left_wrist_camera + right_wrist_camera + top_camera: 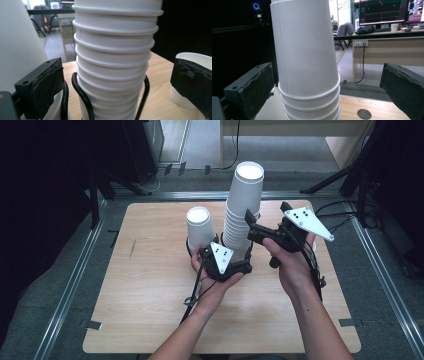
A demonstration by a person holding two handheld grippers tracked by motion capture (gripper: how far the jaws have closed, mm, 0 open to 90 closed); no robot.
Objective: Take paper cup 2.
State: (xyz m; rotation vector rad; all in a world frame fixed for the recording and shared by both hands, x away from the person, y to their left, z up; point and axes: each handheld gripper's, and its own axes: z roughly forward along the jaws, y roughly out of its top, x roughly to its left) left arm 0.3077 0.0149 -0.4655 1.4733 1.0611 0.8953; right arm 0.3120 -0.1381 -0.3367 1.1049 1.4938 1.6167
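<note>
I see a tall stack of paper cups (243, 210), upside down, standing near the middle of the table (150, 310), a little to the far side. A single cup (199, 227) stands just left of it. These cups are light and thin; I judge that they crush easily and that the nested ones stick together, so I want to take the top cup on its side wall, just above the rims, with gentle force.

My left gripper (235, 262) is low, at the foot of the stack; in the left gripper view its jaws stand wide apart with the stack (112, 62) between them, not touching. My right gripper (252, 222) is higher, at the right side of the stack. In the right gripper view the top cup (305, 50) is between the wide jaws, nearer to the left one, and nothing is held.
</note>
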